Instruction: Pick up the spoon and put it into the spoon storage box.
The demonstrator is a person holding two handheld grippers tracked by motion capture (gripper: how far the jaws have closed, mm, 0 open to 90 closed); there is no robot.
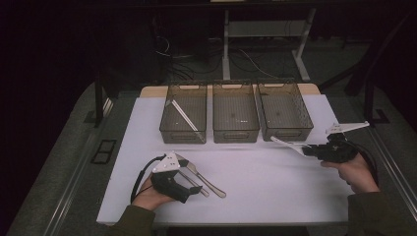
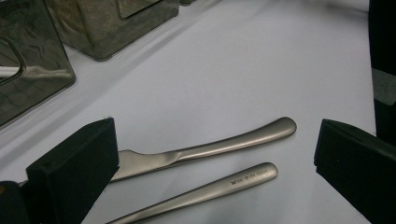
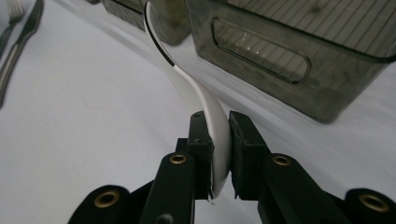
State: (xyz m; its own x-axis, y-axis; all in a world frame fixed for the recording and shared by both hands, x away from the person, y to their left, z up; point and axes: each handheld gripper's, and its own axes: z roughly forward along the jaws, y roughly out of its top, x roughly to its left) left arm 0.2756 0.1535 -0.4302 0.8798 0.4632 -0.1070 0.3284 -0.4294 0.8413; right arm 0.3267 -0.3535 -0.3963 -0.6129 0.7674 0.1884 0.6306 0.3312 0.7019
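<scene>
the fingers (image 3: 201,140) of the right gripper (image 3: 217,140) are closed on the white spoon (image 3: 205,100), whose long axis points toward the right bin (image 1: 285,110); the left gripper (image 2: 210,154) is wide open around two metal handles (image 2: 219,144).

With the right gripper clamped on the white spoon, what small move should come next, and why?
Probably carry the white spoon forward over the right bin before opening. The right gripper grips its handle, and the spoon's tip hangs just short of that bin's front wall, above the table.

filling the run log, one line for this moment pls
left gripper: open over knife and fork | right gripper: shut on white spoon | near right bin
</scene>
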